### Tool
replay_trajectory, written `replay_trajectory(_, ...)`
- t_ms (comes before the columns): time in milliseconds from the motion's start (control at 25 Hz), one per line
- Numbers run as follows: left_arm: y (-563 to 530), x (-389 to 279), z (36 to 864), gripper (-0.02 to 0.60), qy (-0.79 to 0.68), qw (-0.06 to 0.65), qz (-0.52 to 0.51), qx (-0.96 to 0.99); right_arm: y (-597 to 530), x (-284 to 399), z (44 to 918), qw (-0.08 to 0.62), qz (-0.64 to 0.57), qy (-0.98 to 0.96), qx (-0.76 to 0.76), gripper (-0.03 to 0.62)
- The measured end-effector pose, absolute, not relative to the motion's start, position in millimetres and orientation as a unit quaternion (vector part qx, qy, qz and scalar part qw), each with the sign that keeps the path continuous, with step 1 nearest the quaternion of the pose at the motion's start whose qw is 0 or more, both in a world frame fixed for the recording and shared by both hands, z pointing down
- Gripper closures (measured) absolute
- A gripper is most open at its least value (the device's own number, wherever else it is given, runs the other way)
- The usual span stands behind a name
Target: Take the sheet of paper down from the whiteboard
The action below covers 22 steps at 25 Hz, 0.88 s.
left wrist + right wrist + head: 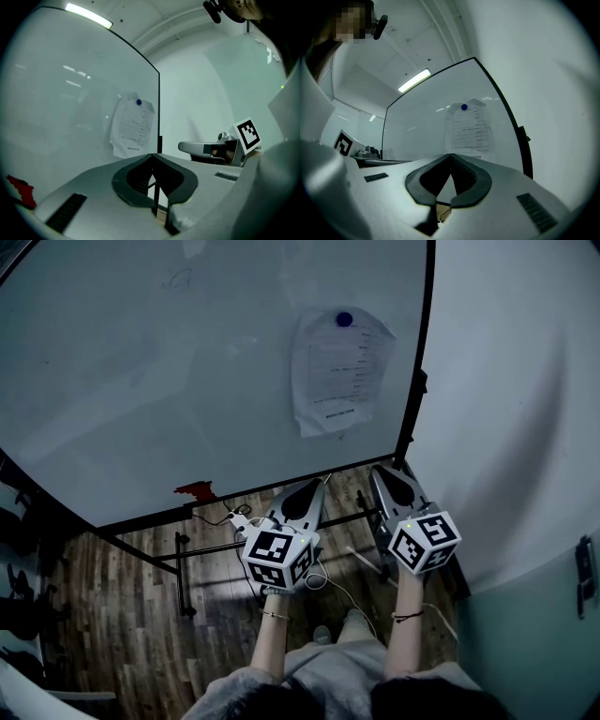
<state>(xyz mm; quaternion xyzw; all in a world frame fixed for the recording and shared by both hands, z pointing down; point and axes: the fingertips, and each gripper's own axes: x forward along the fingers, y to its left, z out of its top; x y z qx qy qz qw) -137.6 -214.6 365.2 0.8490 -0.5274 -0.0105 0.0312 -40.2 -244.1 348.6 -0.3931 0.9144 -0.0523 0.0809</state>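
A printed sheet of paper point(339, 371) hangs near the right edge of the whiteboard point(187, 371), pinned at its top by a round blue magnet point(344, 320). The same paper point(133, 126) with its magnet point(138, 102) appears ahead in the left gripper view, and the paper point(471, 129) with magnet point(463, 107) in the right gripper view. My left gripper point(320, 484) and right gripper point(383, 470) are both shut and empty, held side by side below the board's lower edge, short of the sheet. In the left gripper view the right gripper point(187, 146) shows at the right.
A red eraser point(196, 490) rests on the board's lower rail at the left. The board's black frame point(417, 381) runs close to a white wall point(525, 381) on the right. Black stand legs point(183, 568) and cables point(328, 577) lie on the wooden floor below.
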Motion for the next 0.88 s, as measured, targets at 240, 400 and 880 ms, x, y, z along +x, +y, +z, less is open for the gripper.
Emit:
replay_trajectory(240,-245,-135,358,0.577,-0.549,0.026,-0.011,0.835,-279,-39,341,0.081,-0.05,0.923,-0.372,0.592)
replay_trajectory(400,-262,-129,355,0.577,-0.556,0.024,-0.014,0.831,-298,-36,337,0.078,-0.045,0.928,-0.36,0.592)
replay_trajectory(880,-308,-122,339,0.577,-0.595,0.01,-0.029,0.803,-345,-27,323,0.072,-0.022,0.944,-0.32,0.592)
